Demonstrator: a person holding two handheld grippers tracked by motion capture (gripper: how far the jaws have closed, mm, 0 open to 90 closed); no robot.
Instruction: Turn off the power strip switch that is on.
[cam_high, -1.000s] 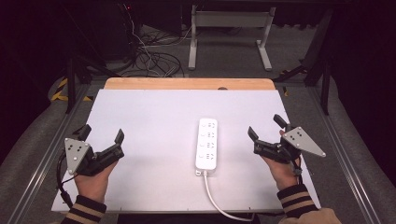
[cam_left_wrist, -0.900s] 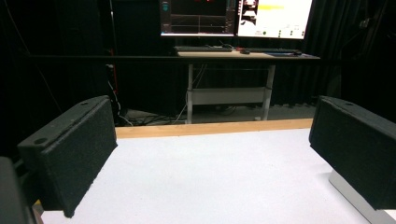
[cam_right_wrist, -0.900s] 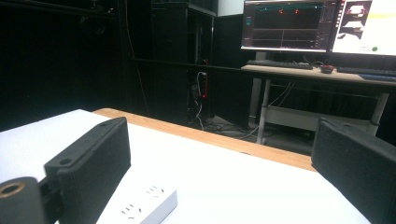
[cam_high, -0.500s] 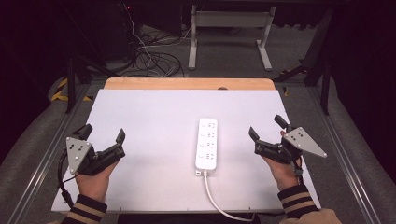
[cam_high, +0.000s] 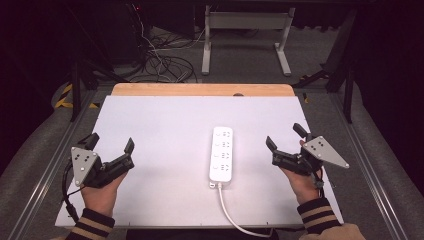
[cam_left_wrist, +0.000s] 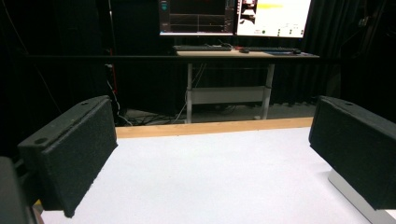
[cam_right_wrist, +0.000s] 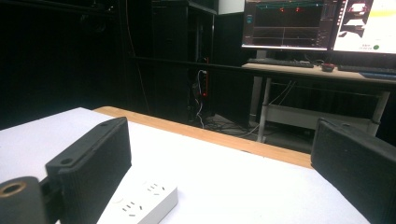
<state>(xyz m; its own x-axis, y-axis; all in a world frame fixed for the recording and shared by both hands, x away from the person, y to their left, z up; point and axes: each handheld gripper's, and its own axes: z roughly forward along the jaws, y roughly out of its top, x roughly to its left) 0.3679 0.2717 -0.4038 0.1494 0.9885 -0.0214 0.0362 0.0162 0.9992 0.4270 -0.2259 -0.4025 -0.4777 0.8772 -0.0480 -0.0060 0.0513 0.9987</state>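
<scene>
1. Lying lengthwise on the white table top (cam_high: 165, 135), between the two tongs, is a white power strip (cam_high: 222, 154); it sits nearer the right gripper (cam_high: 286, 142) than the left gripper (cam_high: 111, 146), apart from both.
2. The strip's white cable (cam_high: 235, 220) runs from its near end toward the person and is cut off at the table's near edge, so its plug cannot be made out.
3. The left gripper is held in the left hand (cam_high: 100, 192) with its jaws spread wide and nothing between them; in the left gripper view the jaws frame bare table, and the strip's edge peeks from under the right-hand jaw, mostly hidden.
4. The right gripper, in the right hand (cam_high: 302, 182), likewise has its jaws parted and empty; in the right gripper view the strip's far end (cam_right_wrist: 142, 200) shows just beside the left-hand jaw, the rest cut off by the frame and the jaw.
5. Beyond the table stand a desk (cam_right_wrist: 327, 70) and lit monitors (cam_left_wrist: 233, 16), their screen contents too small to read.
6. The strip's socket markings are too blurred to read.
</scene>
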